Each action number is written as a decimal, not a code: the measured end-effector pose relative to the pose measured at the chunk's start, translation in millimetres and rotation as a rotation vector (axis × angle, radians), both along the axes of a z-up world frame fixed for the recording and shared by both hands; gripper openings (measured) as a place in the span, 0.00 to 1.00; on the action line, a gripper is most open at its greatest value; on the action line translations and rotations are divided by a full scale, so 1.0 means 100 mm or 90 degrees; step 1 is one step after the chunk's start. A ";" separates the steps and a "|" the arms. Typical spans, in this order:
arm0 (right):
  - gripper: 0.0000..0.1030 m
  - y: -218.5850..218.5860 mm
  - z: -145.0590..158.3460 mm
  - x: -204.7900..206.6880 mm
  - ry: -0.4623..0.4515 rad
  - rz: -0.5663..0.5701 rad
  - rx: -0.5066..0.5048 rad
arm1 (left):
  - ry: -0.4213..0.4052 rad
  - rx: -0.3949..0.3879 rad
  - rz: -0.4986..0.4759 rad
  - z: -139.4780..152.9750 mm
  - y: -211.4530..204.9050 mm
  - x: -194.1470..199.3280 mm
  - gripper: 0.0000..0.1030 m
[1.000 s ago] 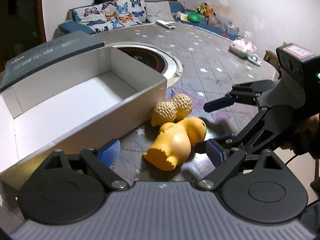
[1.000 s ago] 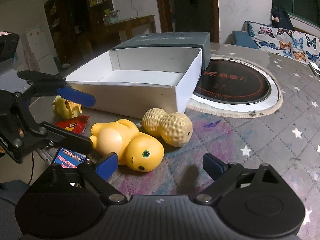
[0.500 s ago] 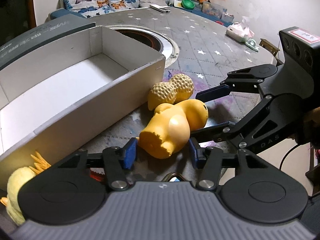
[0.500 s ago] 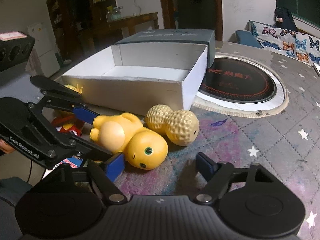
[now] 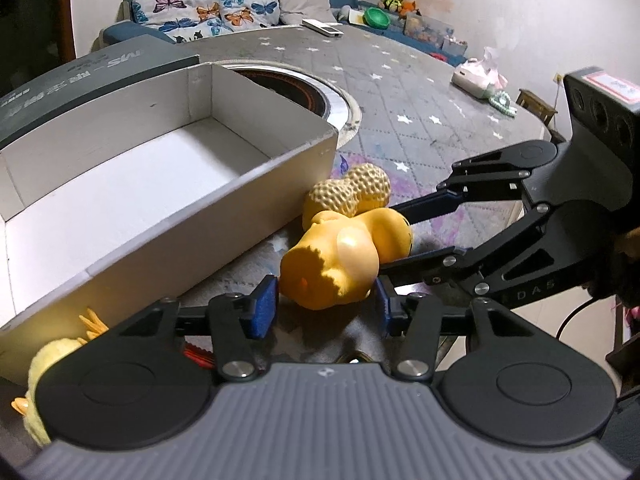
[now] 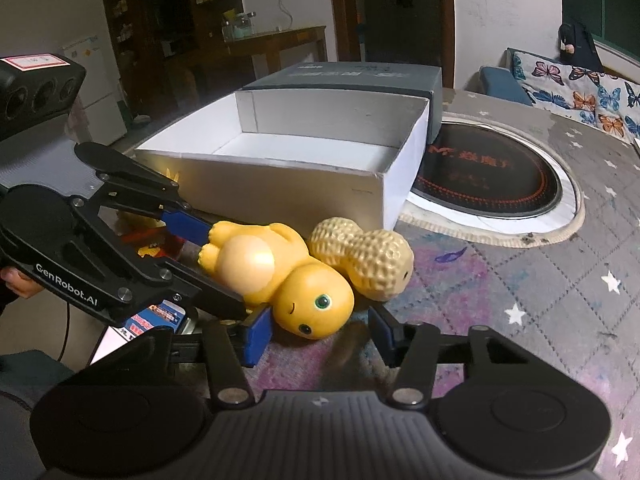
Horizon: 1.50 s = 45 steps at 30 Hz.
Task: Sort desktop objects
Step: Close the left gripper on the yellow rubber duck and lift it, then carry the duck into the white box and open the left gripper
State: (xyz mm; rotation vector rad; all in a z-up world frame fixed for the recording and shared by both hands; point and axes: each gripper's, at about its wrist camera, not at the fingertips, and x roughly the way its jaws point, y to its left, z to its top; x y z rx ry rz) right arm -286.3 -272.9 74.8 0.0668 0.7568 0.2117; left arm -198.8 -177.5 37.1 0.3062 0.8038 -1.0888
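1. Looking down both tongs at the same yellow toy (image 5: 340, 256). It lies on its side on the table (image 6: 520, 280), just outside the long front wall of the box (image 5: 200, 236), near the box's right corner.
2. Left gripper (image 5: 324, 306): jaws have just been closing with the toy between them. They now stand clamped on its foot end, one blue pad on each flank.
3. Right gripper (image 6: 316, 332): jaws have also just been closing, with the toy's round head between them. In my left view both its fingers lie against the head, so I read it as clamped there. In its own view the right-hand pad looks barely off the head; I cannot settle that from there.
4. The two tongs meet the toy from opposite ends, and their fingers nearly cross beside the box.
5. The toy's head points away from the box wall and its feet lie closer to that wall. A green eye and the pale belly face my right camera.
6. The peanut (image 5: 352, 196) sits touching the toy's head, between it and the box corner.
7. The box is open and white inside. Its grey lid (image 5: 80, 76) lies against its far side.
8. A fuzzy chick (image 5: 44, 372) sits by the box's front wall, toward the left end. Most of it is hidden behind my left gripper.
9. A hand shows at the edge behind each gripper.
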 end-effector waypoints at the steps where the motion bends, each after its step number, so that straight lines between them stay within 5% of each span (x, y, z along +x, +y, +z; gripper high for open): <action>1: 0.51 0.01 0.01 0.00 -0.002 0.001 0.000 | -0.002 -0.005 0.001 0.03 0.02 0.00 0.48; 9: 0.46 0.07 0.20 0.01 -0.021 0.020 -0.013 | 0.000 -0.024 0.010 0.12 0.08 0.04 0.46; 24: 0.55 0.07 -0.06 0.15 0.011 0.022 0.011 | 0.075 -0.020 0.020 -0.10 0.03 0.26 0.47; 36: 0.45 0.15 0.06 0.07 -0.015 0.032 -0.001 | 0.040 -0.049 0.019 0.13 0.15 0.16 0.47; 45: 0.45 0.20 0.54 0.11 -0.080 0.049 -0.025 | -0.031 -0.103 0.057 0.60 0.26 0.30 0.47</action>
